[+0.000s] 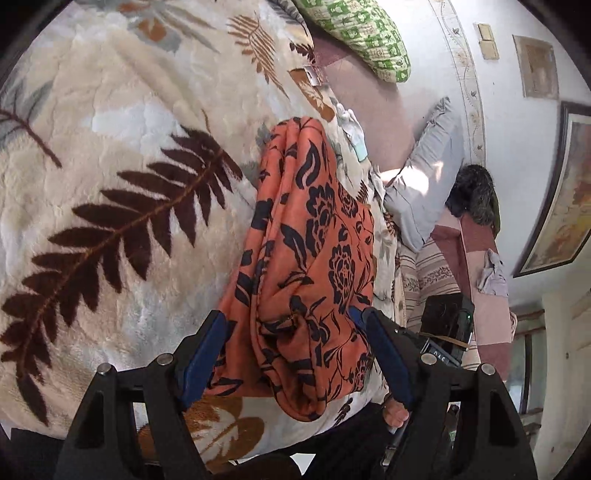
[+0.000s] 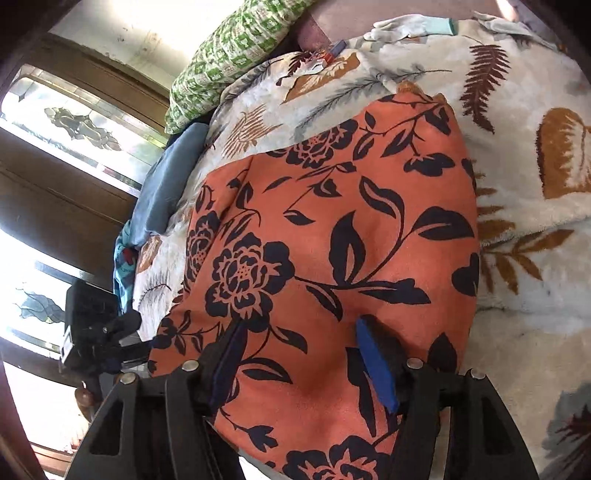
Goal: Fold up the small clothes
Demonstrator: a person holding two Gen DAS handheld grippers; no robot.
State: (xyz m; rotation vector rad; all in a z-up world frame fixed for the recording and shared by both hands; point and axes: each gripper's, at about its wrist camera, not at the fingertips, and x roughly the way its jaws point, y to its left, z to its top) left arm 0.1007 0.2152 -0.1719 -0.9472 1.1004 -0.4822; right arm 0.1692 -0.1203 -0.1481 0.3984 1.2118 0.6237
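Observation:
An orange cloth with a black flower print (image 1: 306, 236) lies bunched in long folds on a cream leaf-patterned blanket (image 1: 110, 122). My left gripper (image 1: 288, 325) is open, its blue-padded jaws standing wide on either side of the cloth's near end. In the right wrist view the same cloth (image 2: 332, 221) spreads smooth and broad over the blanket (image 2: 535, 92). My right gripper (image 2: 299, 332) is open, its jaws apart over the cloth's near part, fingers resting on or just above the fabric.
A green-and-white patterned pillow (image 1: 362, 33) lies at the far end of the bed, also in the right wrist view (image 2: 236, 51). A grey pillow (image 1: 428, 177) and striped bedding lie at the right. A blue folded garment (image 2: 170, 181) lies by the window. The other gripper's black body (image 2: 96, 328) is at left.

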